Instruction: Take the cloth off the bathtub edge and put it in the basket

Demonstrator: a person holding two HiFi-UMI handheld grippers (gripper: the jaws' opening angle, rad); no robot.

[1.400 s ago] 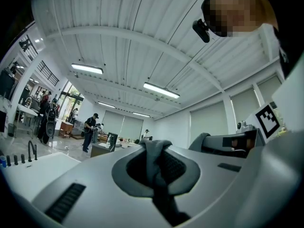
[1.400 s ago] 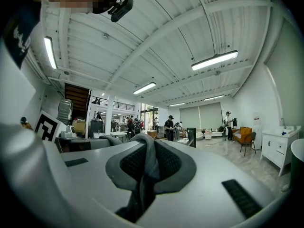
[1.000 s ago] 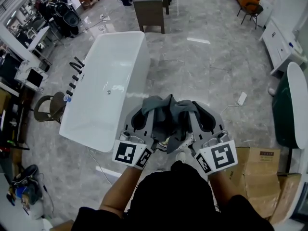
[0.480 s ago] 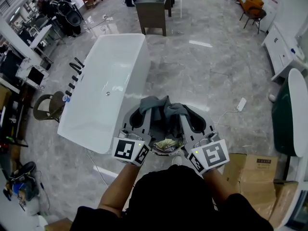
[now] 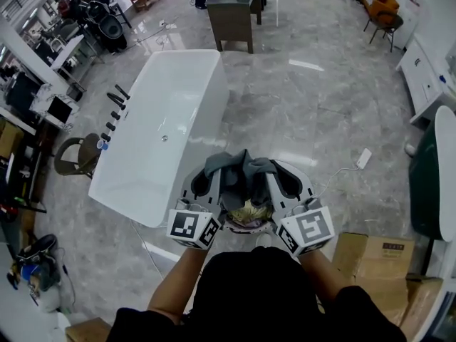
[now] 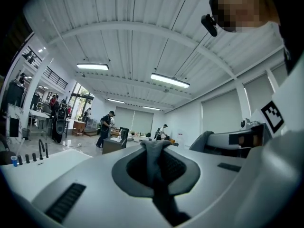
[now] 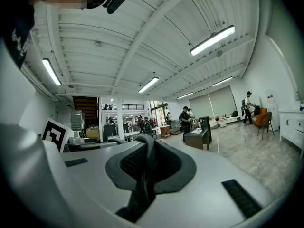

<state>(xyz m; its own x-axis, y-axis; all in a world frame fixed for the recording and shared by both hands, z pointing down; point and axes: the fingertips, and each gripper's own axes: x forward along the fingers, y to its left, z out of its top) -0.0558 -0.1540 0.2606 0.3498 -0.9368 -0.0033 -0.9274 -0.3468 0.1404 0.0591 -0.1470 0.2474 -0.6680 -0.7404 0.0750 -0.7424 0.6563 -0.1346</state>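
Note:
In the head view a grey cloth point(image 5: 241, 168) is bunched between my two grippers, held up in front of the person, off the white bathtub point(image 5: 160, 137). My left gripper point(image 5: 214, 175) is shut on the cloth's left part and my right gripper point(image 5: 274, 175) on its right part. Directly below them a woven straw-coloured basket point(image 5: 249, 212) shows in the gap between the grippers. The left gripper view shows a fold of cloth point(image 6: 154, 163) pinched in the jaws and sticking up past them. A thinner dark fold point(image 7: 145, 172) is clamped in the right gripper view.
The bathtub stands on the marble floor to the left, with black taps point(image 5: 114, 107) along its far side and a chair point(image 5: 75, 155) beyond. Cardboard boxes point(image 5: 377, 258) lie at the lower right, a dark tub point(image 5: 431, 169) at the right edge, a dark cabinet point(image 5: 239, 13) ahead.
Both grippers stay shut on the cloth and have drawn slightly closer to the person. More of the basket now shows between and below them.

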